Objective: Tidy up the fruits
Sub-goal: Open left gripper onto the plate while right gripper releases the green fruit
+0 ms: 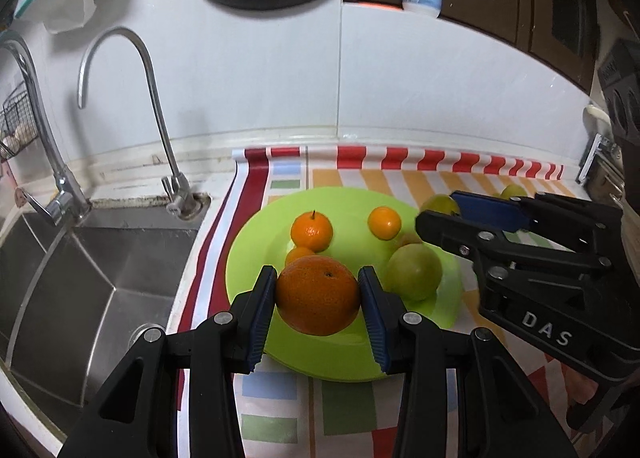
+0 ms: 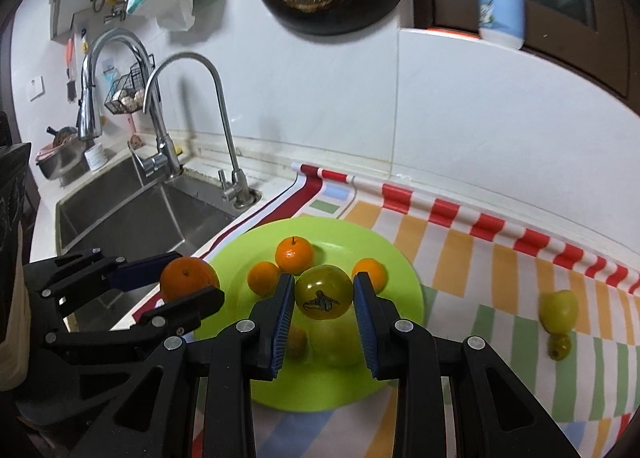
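Left wrist view: the left claw grips a large round orange over the round lime-green plastic plate, which holds three small tangerines. The right claw pinches a round green fruit above that plate on the counter.

Dim, even indoor light; fisheye bending, dark corners, slight blur at edges.

both wrist views look steeply down, close, sharing the green plate.
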Tool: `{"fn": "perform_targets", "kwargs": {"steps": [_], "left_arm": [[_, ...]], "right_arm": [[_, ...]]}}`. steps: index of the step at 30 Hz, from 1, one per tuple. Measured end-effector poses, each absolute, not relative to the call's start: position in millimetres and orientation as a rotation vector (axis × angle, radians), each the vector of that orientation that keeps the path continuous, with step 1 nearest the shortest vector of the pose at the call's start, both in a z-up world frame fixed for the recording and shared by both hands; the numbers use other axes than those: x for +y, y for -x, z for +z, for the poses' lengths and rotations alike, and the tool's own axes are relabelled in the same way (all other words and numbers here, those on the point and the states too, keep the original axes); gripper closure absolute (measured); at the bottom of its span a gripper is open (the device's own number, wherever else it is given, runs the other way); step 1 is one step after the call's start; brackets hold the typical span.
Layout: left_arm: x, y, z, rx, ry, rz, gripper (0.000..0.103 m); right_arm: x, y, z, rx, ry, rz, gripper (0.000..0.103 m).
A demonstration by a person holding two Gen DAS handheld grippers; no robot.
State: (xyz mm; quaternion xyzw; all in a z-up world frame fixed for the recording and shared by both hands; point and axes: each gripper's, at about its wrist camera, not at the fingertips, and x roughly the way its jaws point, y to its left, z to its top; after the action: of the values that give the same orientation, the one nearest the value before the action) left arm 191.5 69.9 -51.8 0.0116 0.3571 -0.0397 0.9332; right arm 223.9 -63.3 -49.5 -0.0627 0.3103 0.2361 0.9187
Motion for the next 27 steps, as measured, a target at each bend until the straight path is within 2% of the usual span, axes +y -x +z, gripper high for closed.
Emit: {"fn": "perform_targets", "kwargs": {"steps": [14, 16, 18, 27], "left_arm": [[77, -218, -80, 0.801, 0.006, -0.096, 0.061], [79, -220, -83, 0.814, 0.013, -0.098, 0.06], [80, -219, -82, 0.806, 0.011, -0.093, 0.058], [79, -203, -62, 0.742, 0.001, -0.077, 0.053]], "right_arm": [[-49, -264, -82, 0.725, 0.134, 0.497, 0.071], [-50, -266, -84, 0.732, 0.129, 0.496, 0.069], [-53, -266, -83, 0.731, 0.121, 0.491, 0.063], [-72, -248, -67, 0.688, 0.095, 0.446, 0.063]]}}
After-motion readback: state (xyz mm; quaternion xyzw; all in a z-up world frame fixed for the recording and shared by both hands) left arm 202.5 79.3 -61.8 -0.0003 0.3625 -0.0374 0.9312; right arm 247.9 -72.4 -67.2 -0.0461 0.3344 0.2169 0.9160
